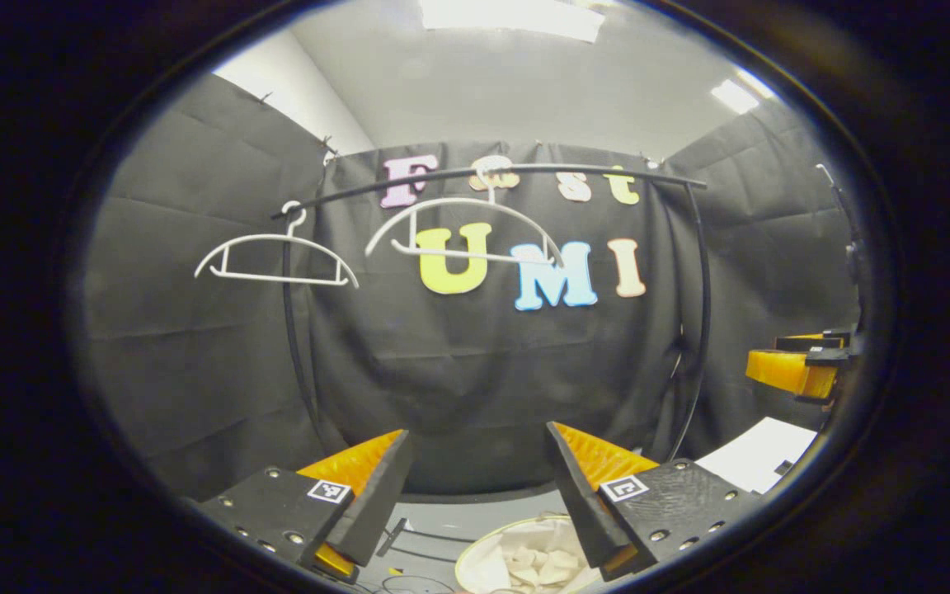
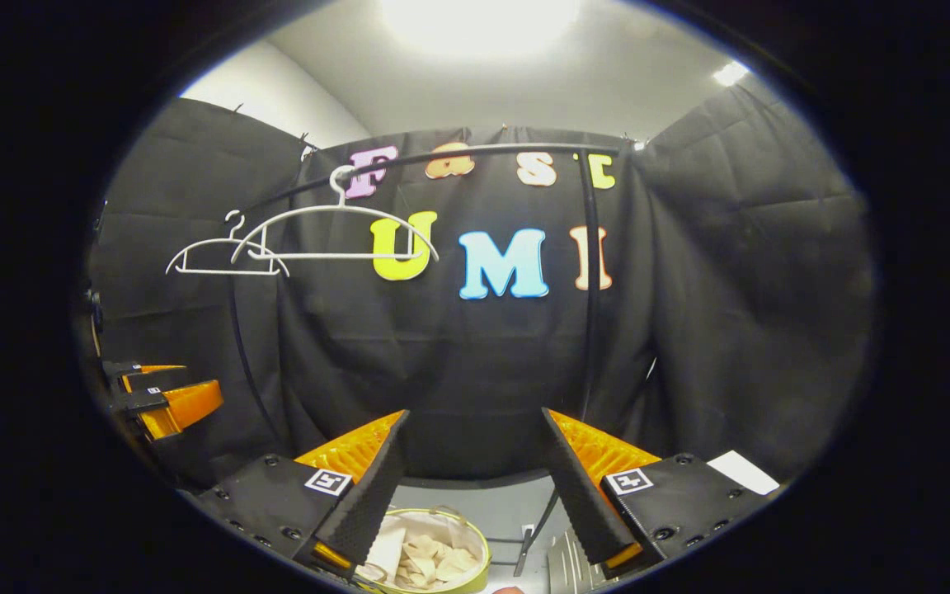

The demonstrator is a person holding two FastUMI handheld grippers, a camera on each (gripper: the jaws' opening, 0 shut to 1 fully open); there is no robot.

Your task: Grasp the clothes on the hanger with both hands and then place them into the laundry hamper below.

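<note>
Clothes (image 1: 537,561): pale, crumpled inside hamper (image 2: 475,536), below both grippers.
Left gripper (image 1: 475,495): jaws spread, holding nothing.
Right gripper (image 2: 471,487): jaws spread, holding nothing.
Open room: clear gap ahead up to rail (image 1: 524,172).
Hangers (image 1: 277,260): two white, bare, hanging on rail.

Two bare hangers (image 1: 275,260) (image 1: 463,231) hang side by side on the rail (image 1: 491,175); below, the clothes (image 1: 537,565) lie in the laundry hamper (image 1: 475,554).
</note>
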